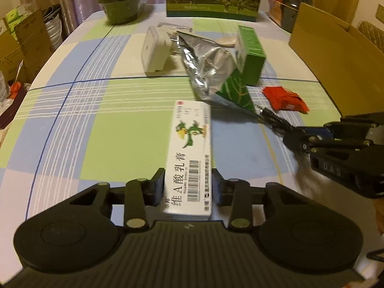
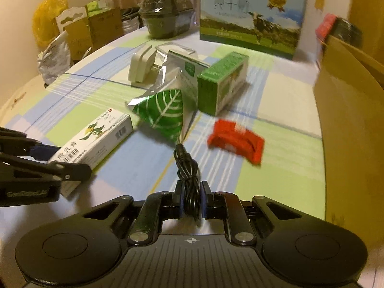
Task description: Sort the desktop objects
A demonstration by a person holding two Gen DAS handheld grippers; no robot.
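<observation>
Right gripper point(image 2: 191, 202) is seen at bottom centre, jaws closed on a bundled black cable point(image 2: 188, 168). Left gripper point(image 2: 48, 160) is seen at lower left, clamped on a white ointment box point(image 2: 96, 136). A green leaf-print foil pouch point(image 2: 163, 115) is found at centre, a red packet point(image 2: 236, 140) to its right, a green carton point(image 2: 222, 84) above. A cardboard box point(image 2: 348, 120) is seen along the right edge.

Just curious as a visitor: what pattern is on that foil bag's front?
A white leaf on green, on the foil bag; the right wrist view shows it best.
</observation>
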